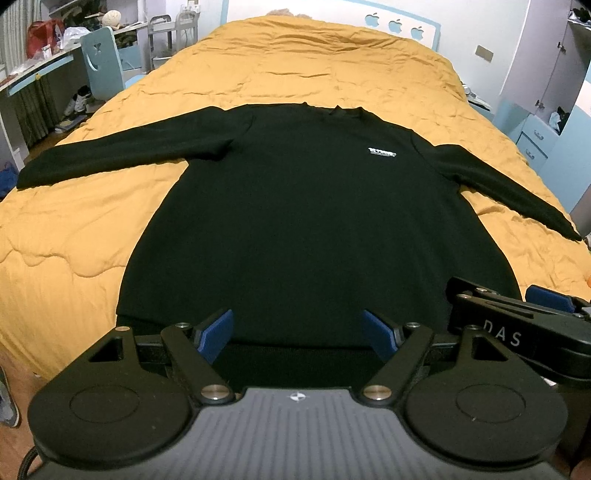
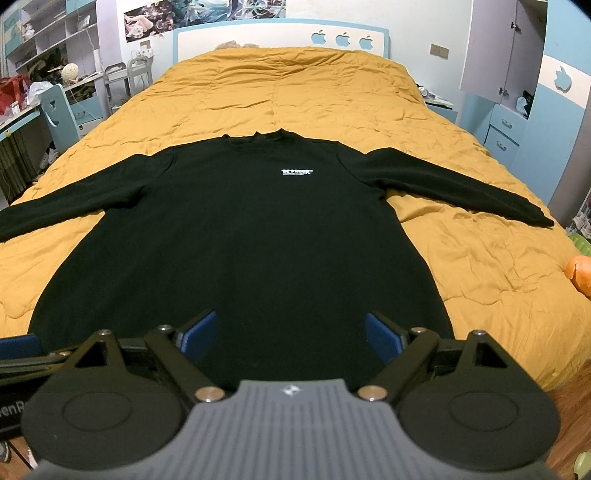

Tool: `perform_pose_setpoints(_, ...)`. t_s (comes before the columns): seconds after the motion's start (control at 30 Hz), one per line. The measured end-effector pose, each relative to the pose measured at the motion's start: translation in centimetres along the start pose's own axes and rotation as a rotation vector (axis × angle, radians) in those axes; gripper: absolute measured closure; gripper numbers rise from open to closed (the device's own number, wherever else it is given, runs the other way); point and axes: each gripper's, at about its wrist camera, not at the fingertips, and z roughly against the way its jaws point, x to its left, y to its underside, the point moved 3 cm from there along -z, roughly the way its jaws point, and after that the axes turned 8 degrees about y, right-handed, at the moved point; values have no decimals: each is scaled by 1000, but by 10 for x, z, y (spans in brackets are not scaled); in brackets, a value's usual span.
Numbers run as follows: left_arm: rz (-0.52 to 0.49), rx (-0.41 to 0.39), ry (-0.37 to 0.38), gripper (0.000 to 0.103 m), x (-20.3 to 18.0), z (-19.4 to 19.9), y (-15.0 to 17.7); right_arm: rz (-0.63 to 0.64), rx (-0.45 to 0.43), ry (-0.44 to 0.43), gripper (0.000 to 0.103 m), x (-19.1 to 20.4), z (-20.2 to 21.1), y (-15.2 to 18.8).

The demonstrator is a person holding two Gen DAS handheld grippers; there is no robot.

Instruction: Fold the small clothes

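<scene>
The left tongs (image 1: 298, 334) hung low over the near hem of a black long-sleeved top (image 1: 310, 206), pointing up the bed toward the headboard, their blue pads (image 1: 216, 334) spread wide with nothing between them. The right tongs (image 2: 290, 334) took the same pose just beside them, level and facing forward, likewise spread and holding nothing; their blue pads (image 2: 382, 341) framed the hem without any visible grip on it.

The top (image 2: 236, 236) lay flat and face up on a mustard-yellow quilt (image 1: 314, 66) covering the bed, collar toward the headboard, hem at the foot edge nearest the cameras, both sleeves stretched outward. A small white logo (image 1: 382, 152) sat on its chest.

The left view alone showed the right tongs (image 1: 546, 299) from the side, at its right edge, with pale lettering on the black body. It also took in more of the left side of the room: a blue chair (image 1: 101, 62), a desk with a red bag (image 1: 40, 33), and shoes (image 1: 75, 103) on the floor.

The right view showed the left tongs' blue pad (image 2: 18, 345) at its left edge. It alone showed an orange object (image 2: 580, 275) lying on the quilt (image 2: 295, 85) near the right edge, well apart from the top, the full headboard (image 2: 280, 37) with three apple cut-outs, and an open white cabinet door (image 2: 495, 51) above blue drawers (image 2: 508, 131).
</scene>
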Motion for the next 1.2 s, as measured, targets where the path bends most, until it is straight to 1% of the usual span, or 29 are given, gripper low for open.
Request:
perform_pose_setpoints(0.7, -3, 10, 2, 10, 3, -7, 2, 8, 12, 9, 20, 2, -5, 1)
perform_pose_setpoints(0.8, -3, 13, 18, 10, 8, -9, 0, 2, -14, -9, 20, 1, -4, -2)
perform_pose_setpoints(0.9, 22, 19, 15, 11, 22, -11, -4, 33, -74, -41, 20, 5, -2, -7)
perform_pose_setpoints(0.97, 49, 6, 26, 13, 38, -12, -8, 66, -113, -63, 20, 12, -3, -11)
perform_pose_setpoints(1.07, 127, -33, 86, 13, 70, -10, -16, 137, -157, -111, 20, 30, -9, -18)
perform_pose_setpoints(1.13, 185, -58, 98, 13, 98, -11, -26, 190, -179, -154, 20, 47, -14, -24)
perform_pose_setpoints(1.2, 215, -103, 94, 13, 124, -11, -35, 223, -203, -215, 20, 65, -17, -31)
